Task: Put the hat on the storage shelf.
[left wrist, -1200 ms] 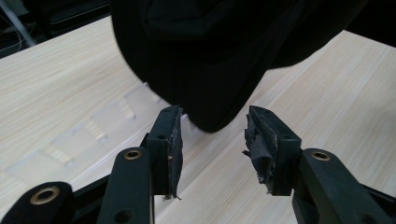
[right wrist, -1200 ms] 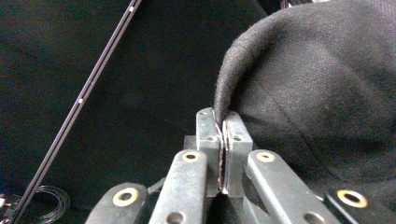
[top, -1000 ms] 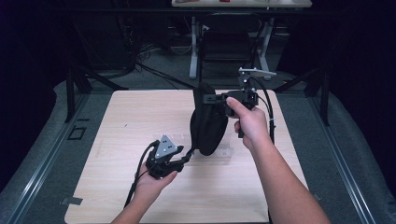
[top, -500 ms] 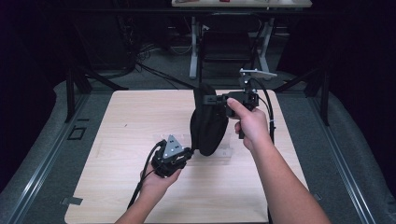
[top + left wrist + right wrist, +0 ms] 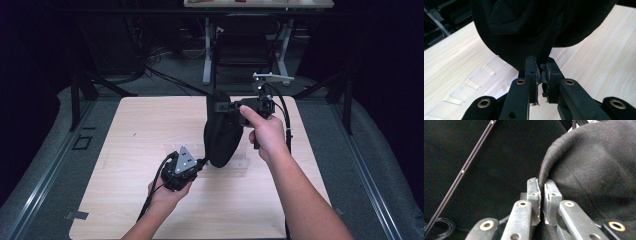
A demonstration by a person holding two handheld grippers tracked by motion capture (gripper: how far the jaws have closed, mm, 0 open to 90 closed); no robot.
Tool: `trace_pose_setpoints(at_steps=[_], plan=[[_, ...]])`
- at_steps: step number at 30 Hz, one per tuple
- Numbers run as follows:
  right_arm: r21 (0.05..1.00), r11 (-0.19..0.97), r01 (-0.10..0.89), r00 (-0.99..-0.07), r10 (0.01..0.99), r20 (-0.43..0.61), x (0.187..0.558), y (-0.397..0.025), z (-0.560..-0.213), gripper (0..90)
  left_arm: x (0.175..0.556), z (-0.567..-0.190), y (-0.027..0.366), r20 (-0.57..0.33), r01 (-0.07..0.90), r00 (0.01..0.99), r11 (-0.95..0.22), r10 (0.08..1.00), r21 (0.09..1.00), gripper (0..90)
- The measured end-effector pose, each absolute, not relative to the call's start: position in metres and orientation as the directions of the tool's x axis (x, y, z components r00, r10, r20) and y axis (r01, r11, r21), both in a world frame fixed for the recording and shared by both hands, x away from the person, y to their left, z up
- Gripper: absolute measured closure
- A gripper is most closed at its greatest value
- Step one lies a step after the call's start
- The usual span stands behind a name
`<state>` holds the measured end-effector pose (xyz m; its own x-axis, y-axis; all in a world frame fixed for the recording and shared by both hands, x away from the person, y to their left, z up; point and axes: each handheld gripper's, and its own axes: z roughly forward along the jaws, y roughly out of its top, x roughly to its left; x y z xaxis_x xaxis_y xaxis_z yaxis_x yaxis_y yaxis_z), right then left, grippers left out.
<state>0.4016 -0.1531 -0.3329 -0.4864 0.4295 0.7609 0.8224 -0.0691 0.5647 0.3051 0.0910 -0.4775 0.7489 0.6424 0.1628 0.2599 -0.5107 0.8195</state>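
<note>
Cloth: a black cloth hangs upright over the middle of the wooden table, held between the two grippers, its lower end close above the table top.
Right gripper: the right gripper is held high and grips the cloth's top edge; in the right gripper view its jaws are nearly closed, with a thin fold of the cloth pinched between them.
Left gripper: the left gripper sits low, near the table, at the cloth's bottom left; in the left gripper view its jaws are closed tight on a narrow strip of the cloth, which rises straight up from them.
Clear plastic piece: a clear plastic piece lies flat on the table just under the hanging cloth, beside the left gripper.
Hands: the person's right hand holds the upper gripper, the left hand the lower one.
</note>
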Motion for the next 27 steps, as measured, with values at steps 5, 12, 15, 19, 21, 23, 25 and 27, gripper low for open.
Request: trace_pose_setpoints(at_steps=[5,12,15,19,21,23,25,27], plan=[[0.58,-0.074,0.811,-0.498,0.433,0.752,0.4,-0.153,-0.329,80.7,0.303,-0.478,0.09,0.187,0.246,0.747,-0.526,0.639,0.814,84.3],[0.606,-0.07,0.792,-0.517,0.451,0.728,0.397,-0.155,-0.318,79.7,0.301,-0.479,0.092,0.218,0.229,0.738,-0.54,0.639,0.81,85.1],[0.612,-0.072,0.787,-0.517,0.463,0.72,0.396,-0.161,-0.316,79.6,0.301,-0.48,0.094,0.218,0.231,0.733,-0.536,0.645,0.812,85.4],[0.615,-0.078,0.784,-0.514,0.475,0.715,0.395,-0.167,-0.315,79.6,0.301,-0.482,0.097,0.217,0.229,0.731,-0.532,0.647,0.815,85.5],[0.621,-0.073,0.781,-0.517,0.483,0.707,0.394,-0.17,-0.314,79.6,0.3,-0.482,0.097,0.224,0.225,0.731,-0.537,0.645,0.813,85.5],[0.622,-0.072,0.78,-0.515,0.49,0.703,0.393,-0.173,-0.313,79.5,0.299,-0.484,0.097,0.231,0.217,0.728,-0.536,0.645,0.816,85.5],[0.625,-0.068,0.778,-0.517,0.496,0.698,0.392,-0.177,-0.312,79.5,0.298,-0.486,0.098,0.23,0.216,0.727,-0.532,0.648,0.819,85.5],[0.628,-0.067,0.776,-0.517,0.503,0.693,0.39,-0.18,-0.311,79.4,0.298,-0.487,0.099,0.219,0.223,0.726,-0.525,0.652,0.822,85.5]])
